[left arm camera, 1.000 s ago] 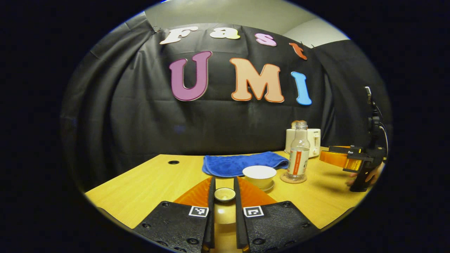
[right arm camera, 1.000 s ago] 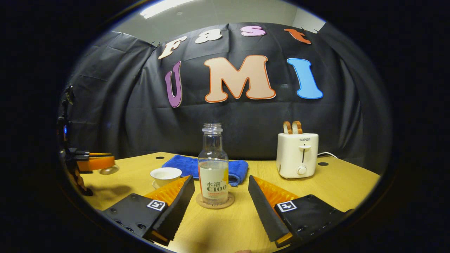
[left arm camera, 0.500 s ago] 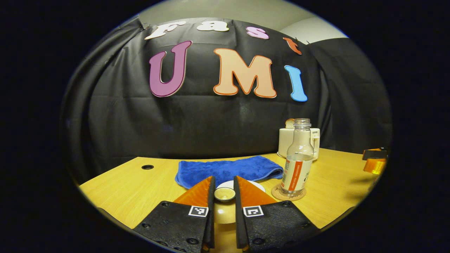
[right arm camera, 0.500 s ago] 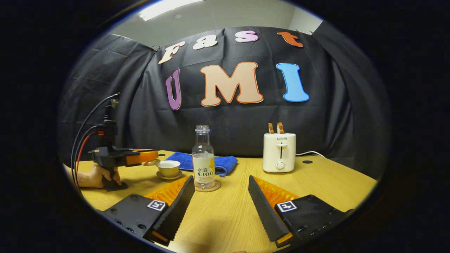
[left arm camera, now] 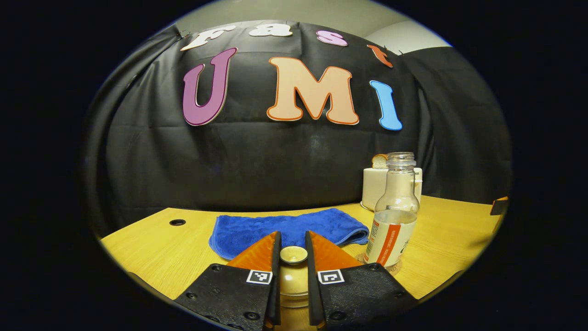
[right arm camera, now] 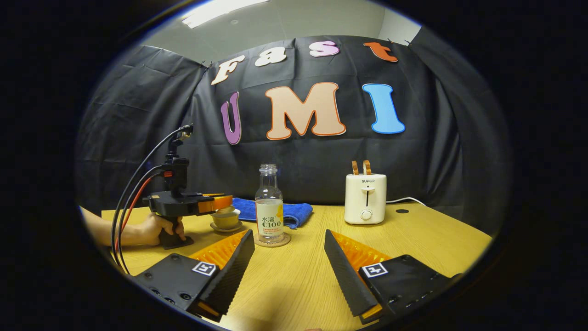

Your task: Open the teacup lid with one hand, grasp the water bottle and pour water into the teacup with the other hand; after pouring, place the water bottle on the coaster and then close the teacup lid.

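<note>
- The left gripper [left arm camera: 292, 257] has its fingers clamped on the knob of the pale ceramic teacup lid [left arm camera: 293, 253], which sits on the small pale teacup [right arm camera: 225, 219] on its saucer.
- The clear, uncapped plastic water bottle [right arm camera: 269, 205], partly filled, stands upright on the round cork coaster [right arm camera: 273, 241] on the yellow wooden table [right arm camera: 413, 230].
- The right gripper [right arm camera: 289, 257] is well back from the bottle, its fingers wide apart.

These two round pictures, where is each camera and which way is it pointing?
Left gripper view: rides on the left gripper, low over the table, facing the back wall; its own fingers clamp the lid, with towel and bottle ahead.
Right gripper view: rides on the right gripper, set farther back, facing the bottle; its fingers are spread, and a hand holds the left gripper over the teacup.
Shared: bottle, towel, toaster, table.
</note>
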A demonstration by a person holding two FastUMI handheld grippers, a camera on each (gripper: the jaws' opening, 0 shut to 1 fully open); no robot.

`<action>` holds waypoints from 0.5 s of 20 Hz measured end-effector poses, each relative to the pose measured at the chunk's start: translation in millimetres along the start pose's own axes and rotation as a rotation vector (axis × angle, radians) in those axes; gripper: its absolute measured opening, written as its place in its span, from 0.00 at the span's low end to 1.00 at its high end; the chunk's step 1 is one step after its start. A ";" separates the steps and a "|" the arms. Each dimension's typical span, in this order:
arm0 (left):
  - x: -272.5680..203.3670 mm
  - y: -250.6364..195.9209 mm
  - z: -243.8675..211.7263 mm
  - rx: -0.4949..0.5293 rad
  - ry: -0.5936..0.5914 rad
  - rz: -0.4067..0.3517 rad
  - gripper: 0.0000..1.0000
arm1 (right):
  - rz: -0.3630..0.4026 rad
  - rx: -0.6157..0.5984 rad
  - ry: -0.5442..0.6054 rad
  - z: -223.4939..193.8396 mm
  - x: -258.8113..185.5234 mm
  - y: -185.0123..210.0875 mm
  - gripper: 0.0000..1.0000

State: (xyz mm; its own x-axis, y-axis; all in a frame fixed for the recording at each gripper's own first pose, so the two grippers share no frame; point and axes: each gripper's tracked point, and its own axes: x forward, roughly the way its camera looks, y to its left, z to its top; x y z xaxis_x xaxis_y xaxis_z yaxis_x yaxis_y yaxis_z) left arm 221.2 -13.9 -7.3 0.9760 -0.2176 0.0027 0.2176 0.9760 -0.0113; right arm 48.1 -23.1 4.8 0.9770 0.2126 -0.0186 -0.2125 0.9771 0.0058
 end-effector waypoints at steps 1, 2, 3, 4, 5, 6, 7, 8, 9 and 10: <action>1.2 -1.0 -0.9 0.002 0.001 -0.004 0.21 | 0.000 0.000 0.000 -0.2 0.2 -0.7 0.98; 2.0 -1.4 -2.1 0.002 0.005 -0.006 0.21 | 0.000 0.001 0.001 0.3 0.5 -1.1 1.00; 2.2 -1.1 -1.7 0.001 0.005 -0.004 0.21 | 0.000 0.000 0.001 -0.7 -0.2 0.4 0.98; 1.7 -1.3 -0.8 0.000 0.005 -0.006 0.22 | -0.001 0.001 0.001 -0.5 -0.7 1.4 1.00; 1.7 -1.6 -0.3 -0.001 0.003 -0.009 0.22 | -0.001 0.001 0.001 -1.5 -0.9 1.4 0.98; 2.0 -1.3 -0.4 -0.001 0.003 -0.007 0.22 | -0.001 0.001 0.001 -1.3 -0.7 1.0 1.00; 2.4 -1.4 -0.5 0.000 0.004 -0.008 0.22 | -0.002 0.001 0.001 -0.6 -0.9 1.5 1.00; 2.3 -1.7 -1.1 0.001 0.005 -0.008 0.22 | -0.002 0.001 0.001 -0.1 -0.8 1.7 0.98; 2.7 -2.1 -1.4 0.003 0.005 -0.007 0.22 | -0.003 0.001 0.003 -1.0 -0.9 1.7 1.00; 3.3 -0.6 -1.8 0.008 0.010 0.006 0.22 | -0.003 0.001 0.002 -0.9 -1.3 1.0 0.98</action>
State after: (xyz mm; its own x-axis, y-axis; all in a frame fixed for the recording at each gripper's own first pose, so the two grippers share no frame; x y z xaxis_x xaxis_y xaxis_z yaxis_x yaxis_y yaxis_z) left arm 224.3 -15.2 -9.1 0.9773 -0.2115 -0.0075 0.2115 0.9774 -0.0035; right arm 46.6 -22.4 4.0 0.9775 0.2097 -0.0210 -0.2096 0.9778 0.0071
